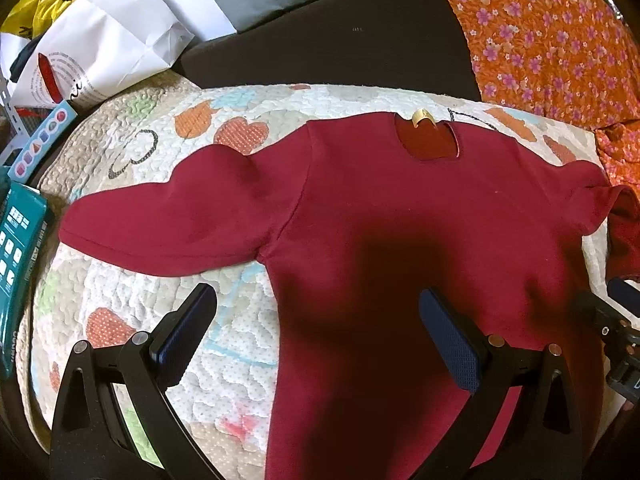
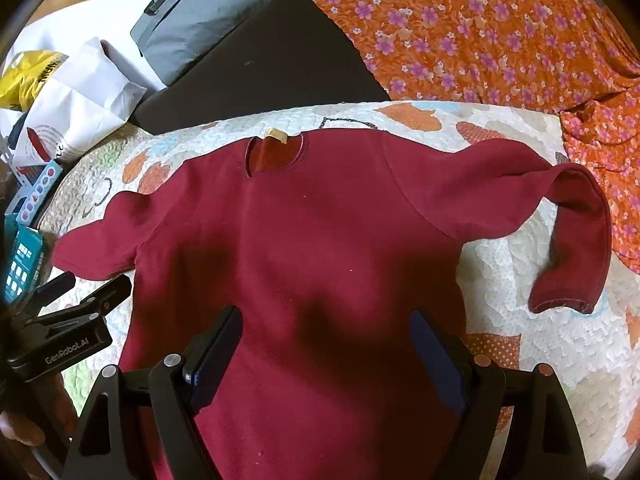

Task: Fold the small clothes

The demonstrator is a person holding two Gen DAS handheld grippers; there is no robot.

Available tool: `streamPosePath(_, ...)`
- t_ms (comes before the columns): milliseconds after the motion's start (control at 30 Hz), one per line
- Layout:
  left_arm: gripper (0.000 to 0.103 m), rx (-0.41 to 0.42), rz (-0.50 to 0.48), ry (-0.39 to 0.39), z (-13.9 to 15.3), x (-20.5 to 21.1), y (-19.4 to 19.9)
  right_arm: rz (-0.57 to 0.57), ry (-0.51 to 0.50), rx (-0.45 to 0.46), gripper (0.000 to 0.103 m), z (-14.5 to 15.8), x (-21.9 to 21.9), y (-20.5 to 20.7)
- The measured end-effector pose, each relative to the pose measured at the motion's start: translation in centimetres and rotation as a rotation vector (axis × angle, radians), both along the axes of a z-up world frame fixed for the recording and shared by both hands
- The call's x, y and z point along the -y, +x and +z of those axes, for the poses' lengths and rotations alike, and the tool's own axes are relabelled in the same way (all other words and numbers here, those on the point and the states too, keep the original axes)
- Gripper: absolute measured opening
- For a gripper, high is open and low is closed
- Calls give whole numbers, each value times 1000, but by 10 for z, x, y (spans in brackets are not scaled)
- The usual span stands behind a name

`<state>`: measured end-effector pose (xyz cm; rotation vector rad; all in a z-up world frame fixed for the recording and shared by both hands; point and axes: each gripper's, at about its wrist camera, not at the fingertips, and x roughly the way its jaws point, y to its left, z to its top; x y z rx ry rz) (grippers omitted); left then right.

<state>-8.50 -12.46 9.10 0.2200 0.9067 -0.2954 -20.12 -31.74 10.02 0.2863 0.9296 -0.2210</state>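
Note:
A dark red long-sleeved shirt (image 1: 400,208) (image 2: 312,240) lies flat on a quilted mat (image 1: 224,360) (image 2: 540,344), neck away from me. Its left sleeve (image 1: 160,220) stretches out flat. Its right sleeve (image 2: 568,248) is bent back on itself, cuff pointing toward me. My left gripper (image 1: 320,312) is open above the shirt's left side seam, one finger over the mat and one over the cloth. My right gripper (image 2: 326,340) is open above the lower body of the shirt. Neither holds anything. Each gripper shows at the edge of the other's view.
An orange flowered cloth (image 1: 552,40) (image 2: 500,32) lies at the back right. A dark flat board (image 1: 332,40) and a grey bag (image 2: 192,20) sit behind the mat. White paper bags (image 1: 104,48), a yellow bag and teal boxes (image 1: 20,264) crowd the left side.

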Motion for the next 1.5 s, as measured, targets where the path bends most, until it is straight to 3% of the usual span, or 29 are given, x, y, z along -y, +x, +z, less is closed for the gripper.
streamPosePath(1100, 102, -63, 49, 0, -14, -10, 18, 31, 24, -44, 85, -21, -17, 27)
streamPosePath(1300, 102, -193, 208, -97, -17, -59, 53, 44, 37, -56, 85, -27, -19, 30)
streamPosePath(1400, 102, -231, 342, -65, -21, -104, 80, 54, 36, -62, 85, -29, -21, 33)
streamPosePath(1500, 102, -258, 503, -117, -26, -161, 105, 49, 49, -67, 85, -34, -20, 35)
